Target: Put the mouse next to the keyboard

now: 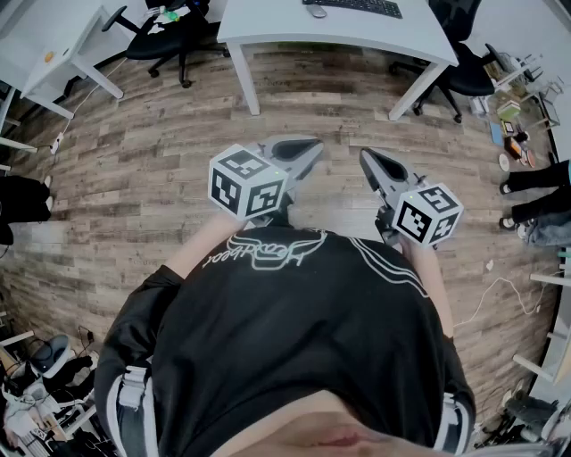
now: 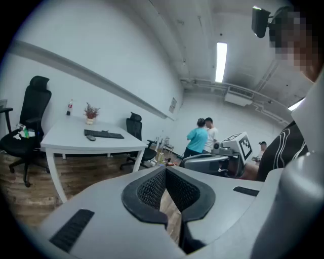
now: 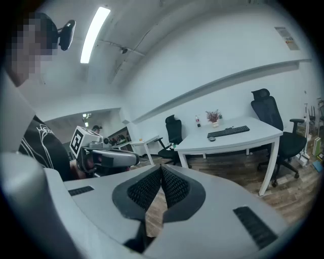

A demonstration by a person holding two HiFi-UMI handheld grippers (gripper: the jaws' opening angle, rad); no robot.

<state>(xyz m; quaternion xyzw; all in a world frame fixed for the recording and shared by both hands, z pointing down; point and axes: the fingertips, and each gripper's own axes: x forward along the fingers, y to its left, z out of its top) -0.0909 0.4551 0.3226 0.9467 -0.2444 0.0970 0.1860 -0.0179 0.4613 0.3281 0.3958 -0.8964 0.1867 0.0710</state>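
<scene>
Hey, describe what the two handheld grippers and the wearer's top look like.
The left gripper and right gripper are both light grey, tapering shells with black textured pads. Each carries a white cube printed with black square markers. The person wears a black short-sleeved shirt with white line graphics.

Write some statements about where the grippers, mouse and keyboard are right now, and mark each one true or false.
1. The left gripper and right gripper are both shut and empty. True.
2. The keyboard and mouse lie on the white table. True.
3. The right gripper holds the mouse. False: the mouse lies on the table by the keyboard's end.
4. Both grippers hover over the table. False: they are near the person's chest, over the wooden floor.
5. A small potted plant stands on the table. True.
</scene>
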